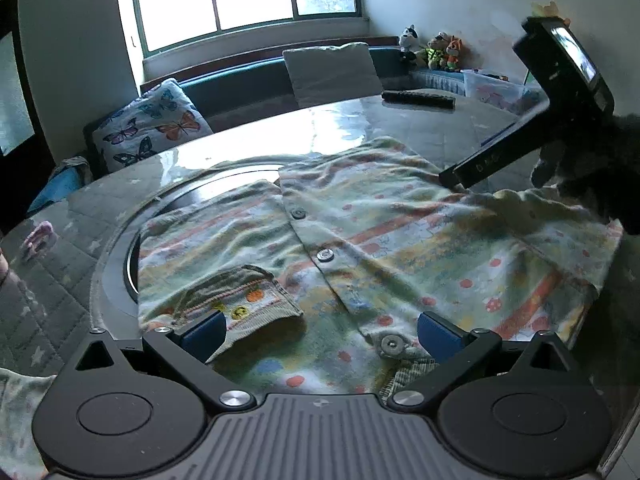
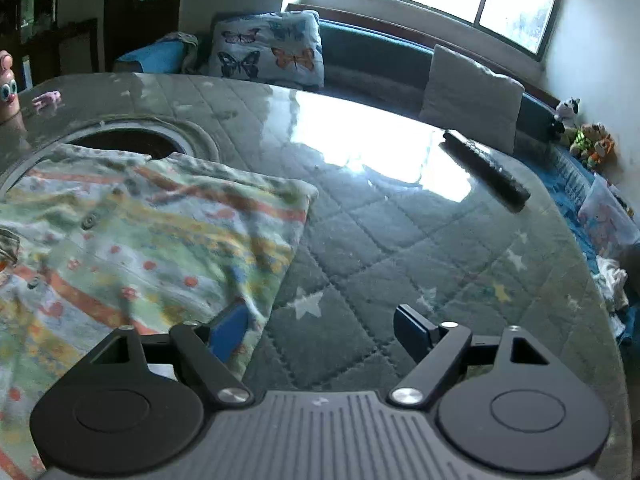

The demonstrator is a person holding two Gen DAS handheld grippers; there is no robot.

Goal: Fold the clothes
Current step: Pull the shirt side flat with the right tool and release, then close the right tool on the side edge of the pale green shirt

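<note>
over shirt, both grippers angled down, jaws apart

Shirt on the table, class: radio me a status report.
Left gripper open over shirt. Right gripper open at its edge. Remote clear.

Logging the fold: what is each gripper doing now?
Left gripper: open, over the pastel printed buttoned shirt.
Right gripper: open, holding nothing, at the shirt's edge.

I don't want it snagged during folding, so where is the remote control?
In both views the remote control lies on the glass table at its far right, beyond the shirt, near the grey cushion.
</note>
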